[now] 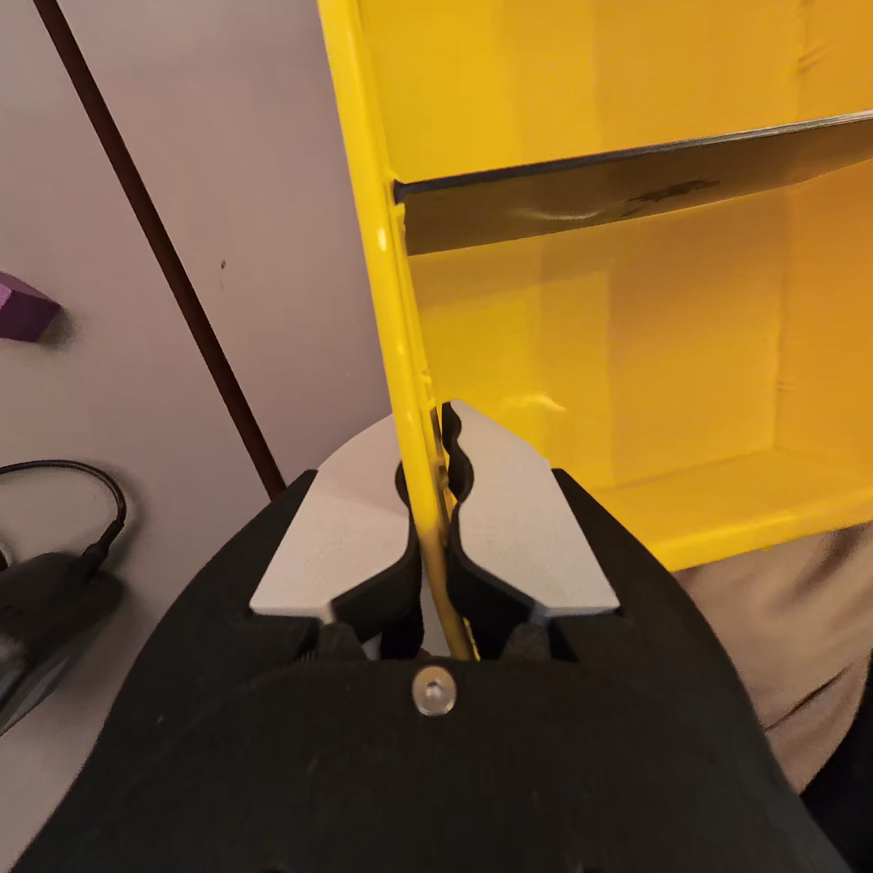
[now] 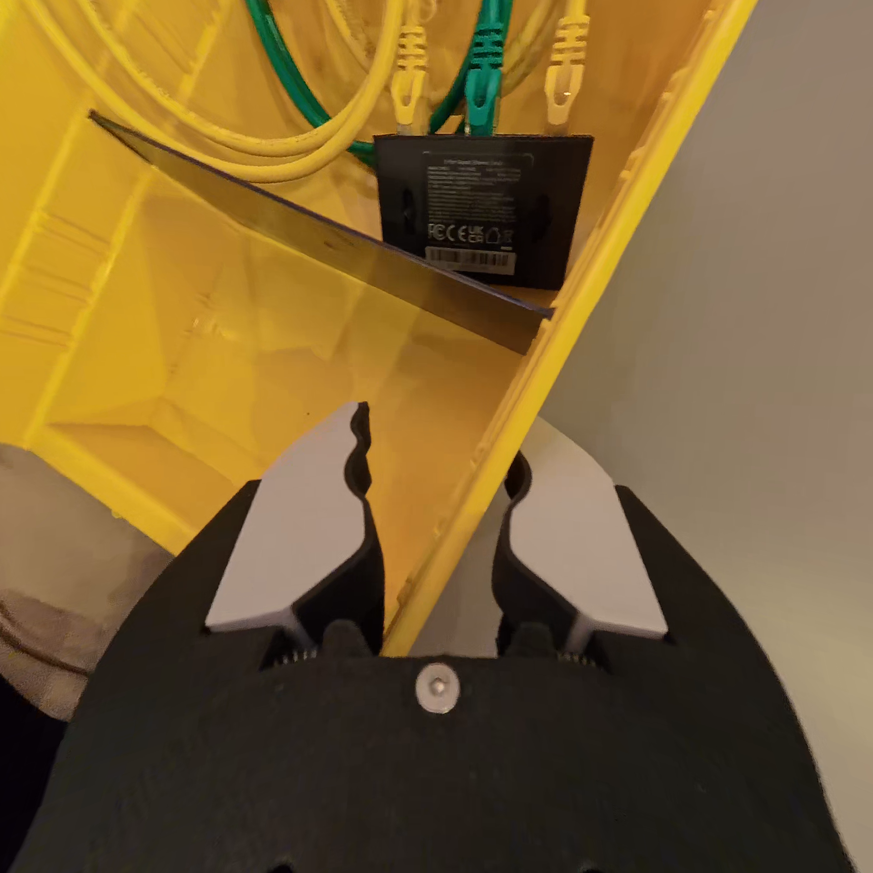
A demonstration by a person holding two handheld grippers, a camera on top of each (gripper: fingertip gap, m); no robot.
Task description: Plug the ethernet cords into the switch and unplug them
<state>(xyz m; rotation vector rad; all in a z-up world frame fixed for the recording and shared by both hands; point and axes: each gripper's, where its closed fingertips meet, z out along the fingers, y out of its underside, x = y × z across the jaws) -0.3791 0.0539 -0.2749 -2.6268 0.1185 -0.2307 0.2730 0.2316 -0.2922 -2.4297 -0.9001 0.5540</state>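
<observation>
A black switch (image 2: 482, 208) stands label-side out in the upper compartment of a yellow bin (image 2: 614, 226). Two yellow cord plugs (image 2: 408, 80) (image 2: 567, 61) and a green one (image 2: 482, 80) meet its top edge; whether they are seated I cannot tell. Yellow and green cord loops hang to the left. My right gripper (image 2: 449, 420) is open and straddles the bin's right wall, one finger inside, one outside. My left gripper (image 1: 425, 425) is shut on the bin's left wall (image 1: 378, 236). The switch is hidden in the left wrist view.
A black divider (image 2: 307, 226) (image 1: 567, 203) crosses the bin below the switch. Left of the bin are a thin dark rod (image 1: 156, 236) against the wall, a purple block (image 1: 23, 307) and a black device with a cable (image 1: 47, 590). Beige cloth (image 1: 756, 637) lies under the bin.
</observation>
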